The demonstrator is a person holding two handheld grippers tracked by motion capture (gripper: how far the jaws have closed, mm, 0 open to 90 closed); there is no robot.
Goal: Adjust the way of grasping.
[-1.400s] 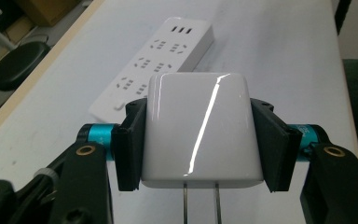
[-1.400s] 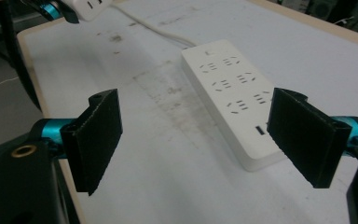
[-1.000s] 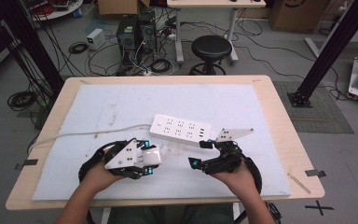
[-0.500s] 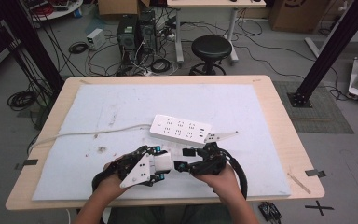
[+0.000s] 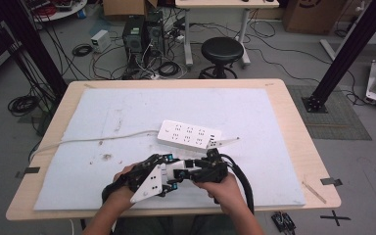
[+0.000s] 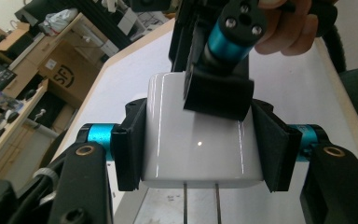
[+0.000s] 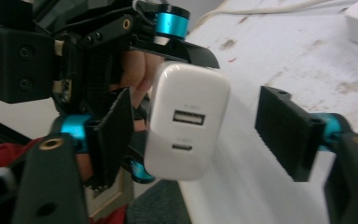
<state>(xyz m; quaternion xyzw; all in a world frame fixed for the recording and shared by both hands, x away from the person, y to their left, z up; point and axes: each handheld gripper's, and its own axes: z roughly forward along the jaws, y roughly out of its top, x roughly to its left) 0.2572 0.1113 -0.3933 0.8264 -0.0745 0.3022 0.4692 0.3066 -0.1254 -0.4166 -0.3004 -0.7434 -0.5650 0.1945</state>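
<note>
Left tongs (image 6: 200, 154) clenched on one white charger (image 6: 200, 140), held above the bench's (image 5: 293, 147) near edge; its two prongs point back toward the left hand, and its two-port face (image 7: 186, 126) faces the right tongs (image 7: 200, 135), which are spread around it, ungripped. One power strip (image 5: 190, 134) lies beyond, long axis left-right.
</note>
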